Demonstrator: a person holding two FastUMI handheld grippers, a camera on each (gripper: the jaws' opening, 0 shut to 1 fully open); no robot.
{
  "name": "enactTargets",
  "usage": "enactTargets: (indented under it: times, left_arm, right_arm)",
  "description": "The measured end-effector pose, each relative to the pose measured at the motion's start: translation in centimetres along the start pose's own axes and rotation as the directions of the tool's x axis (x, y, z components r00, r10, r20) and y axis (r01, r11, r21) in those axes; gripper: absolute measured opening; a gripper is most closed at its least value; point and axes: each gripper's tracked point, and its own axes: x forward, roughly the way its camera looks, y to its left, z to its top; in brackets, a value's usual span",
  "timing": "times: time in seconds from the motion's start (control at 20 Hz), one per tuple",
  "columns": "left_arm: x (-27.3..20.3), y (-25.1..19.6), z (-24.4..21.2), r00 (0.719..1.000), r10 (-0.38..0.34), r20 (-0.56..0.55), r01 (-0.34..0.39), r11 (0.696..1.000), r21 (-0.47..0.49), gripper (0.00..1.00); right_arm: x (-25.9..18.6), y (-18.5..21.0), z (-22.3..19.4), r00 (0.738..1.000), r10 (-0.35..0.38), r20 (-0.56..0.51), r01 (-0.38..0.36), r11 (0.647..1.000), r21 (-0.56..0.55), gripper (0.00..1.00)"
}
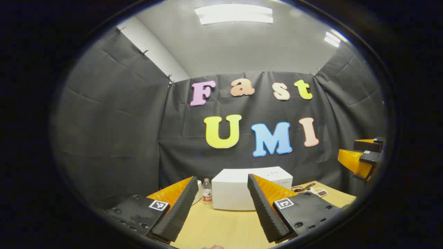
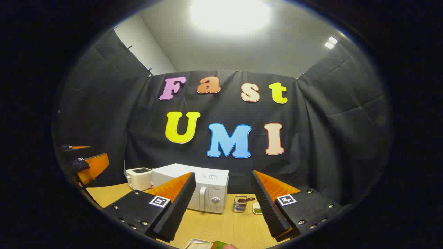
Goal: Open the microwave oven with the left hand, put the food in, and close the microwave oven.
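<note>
In the left gripper view we see our left claw [image 1: 218, 204] spread wide with nothing between its ridged black pads, hovering over the pale wooden desk [image 1: 221, 224]. The boxy white microwave oven [image 1: 242, 190] stands ahead at the back of the desk, door shut, a small clear water bottle [image 1: 207, 195] just beside it. In the right gripper view our right claw [image 2: 225, 204] is likewise agape and empty; a white tray of food [image 2: 200, 245] lies at the desk's near edge below it.
</note>
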Motion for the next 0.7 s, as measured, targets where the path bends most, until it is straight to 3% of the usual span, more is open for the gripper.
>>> enactTargets:
  times: [0.7]
  left_arm:
    - [0.1, -2.8, 0.9, 0.999, -0.030, 0.037, 0.030, 0.999, 0.013, 0.94]
  right_arm:
    - [-0.2, -1.6, 0.0, 1.000, -0.008, 0.015, 0.009, 1.000, -0.001, 0.96]
